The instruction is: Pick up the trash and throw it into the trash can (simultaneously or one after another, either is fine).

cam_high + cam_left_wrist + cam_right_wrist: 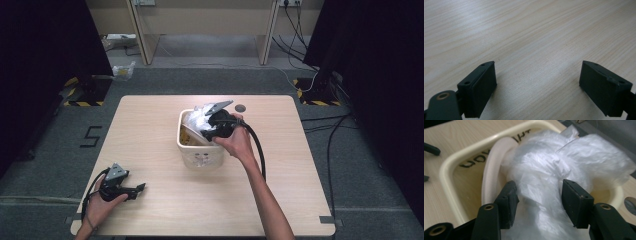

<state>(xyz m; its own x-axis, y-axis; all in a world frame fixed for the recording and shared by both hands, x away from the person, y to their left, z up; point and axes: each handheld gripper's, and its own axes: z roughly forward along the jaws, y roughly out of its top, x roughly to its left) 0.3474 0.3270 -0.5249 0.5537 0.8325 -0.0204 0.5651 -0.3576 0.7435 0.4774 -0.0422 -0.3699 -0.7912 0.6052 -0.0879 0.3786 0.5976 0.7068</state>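
The right gripper [537,202] clasps the bag [554,167], soft, light, slippery, best pinched below its twelve-o'clock knot; left gripper [537,82] gapes.

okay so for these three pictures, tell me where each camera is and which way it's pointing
High view: above the person's side, facing forward and down at the table; both forearms, left tongs, right tongs at the cream bin.
Left gripper view: on the left tongs, facing bare tabletop; jaws apart.
Right gripper view: on the right tongs, facing the plastic bag in the bin.
Shared: high and right gripper views both show bag and bin.
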